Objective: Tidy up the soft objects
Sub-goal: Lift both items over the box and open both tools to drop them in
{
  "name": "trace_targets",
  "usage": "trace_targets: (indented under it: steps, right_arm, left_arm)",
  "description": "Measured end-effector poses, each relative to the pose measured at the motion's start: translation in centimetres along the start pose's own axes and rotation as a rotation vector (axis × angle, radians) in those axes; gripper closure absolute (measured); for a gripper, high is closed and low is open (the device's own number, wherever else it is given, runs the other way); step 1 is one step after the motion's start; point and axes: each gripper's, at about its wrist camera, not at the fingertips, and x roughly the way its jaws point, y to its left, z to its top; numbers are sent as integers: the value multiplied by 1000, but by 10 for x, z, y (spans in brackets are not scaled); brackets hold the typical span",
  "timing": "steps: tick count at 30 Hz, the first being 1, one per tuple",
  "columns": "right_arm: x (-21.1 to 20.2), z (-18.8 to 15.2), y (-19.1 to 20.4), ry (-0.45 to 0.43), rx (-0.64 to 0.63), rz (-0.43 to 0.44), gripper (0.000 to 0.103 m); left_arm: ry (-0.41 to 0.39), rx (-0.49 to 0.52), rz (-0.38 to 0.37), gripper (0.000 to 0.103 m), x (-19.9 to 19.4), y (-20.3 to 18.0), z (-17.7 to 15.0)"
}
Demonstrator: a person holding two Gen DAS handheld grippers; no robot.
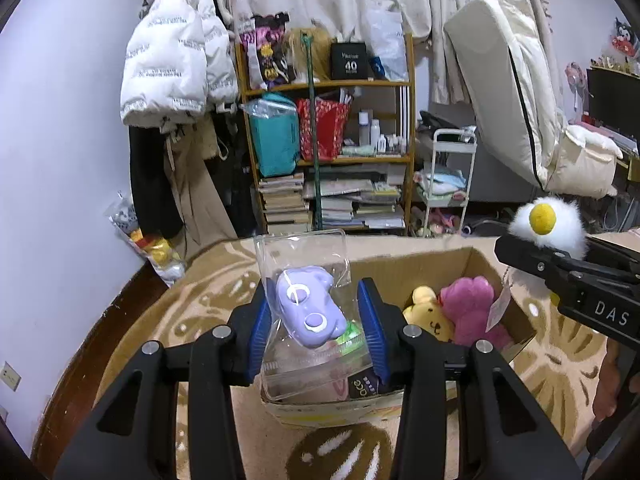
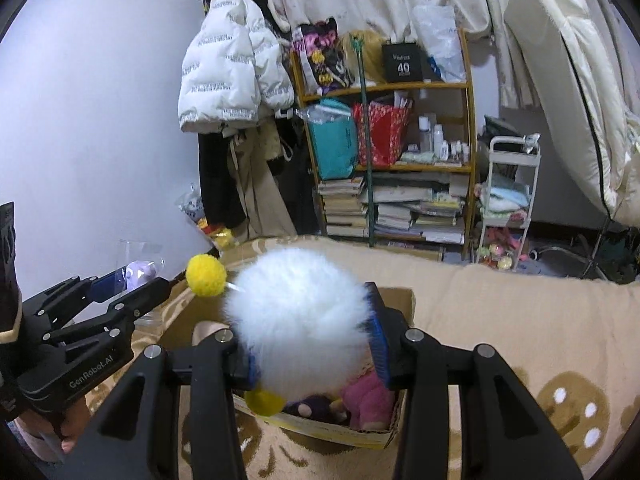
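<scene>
your left gripper (image 1: 316,316) is clamped on the clear bag (image 1: 304,272) with the purple plush (image 1: 310,306) inside, held above the cardboard box (image 1: 420,264), likely ready to drop. your right gripper (image 2: 310,340) squeezes the white fluffy toy (image 2: 296,320) over that box, where a pink plush (image 1: 472,308) and a yellow bear (image 1: 430,316) already sit.

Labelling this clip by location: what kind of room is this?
Probably a lived-in bedroom: a white jacket hangs on the wall, a mattress leans upright, and a wooden shelf holds books and bags.
</scene>
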Motion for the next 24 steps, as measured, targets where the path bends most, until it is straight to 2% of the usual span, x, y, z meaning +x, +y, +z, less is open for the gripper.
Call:
trace_targets:
  steps: [10, 14, 20, 24]
  right_arm:
    - [27, -19, -20, 108, 73, 18, 55]
    - [32, -23, -23, 138, 85, 19, 55]
    - [33, -25, -21, 155, 76, 16, 52]
    - [31, -25, -19, 148, 69, 4, 40]
  left_arm:
    - [82, 31, -37, 61, 31, -14, -22]
    - [92, 41, -22, 59, 35, -18, -26]
    - [92, 34, -16, 43, 34, -18, -27]
    - [99, 31, -13, 35, 33, -17, -28]
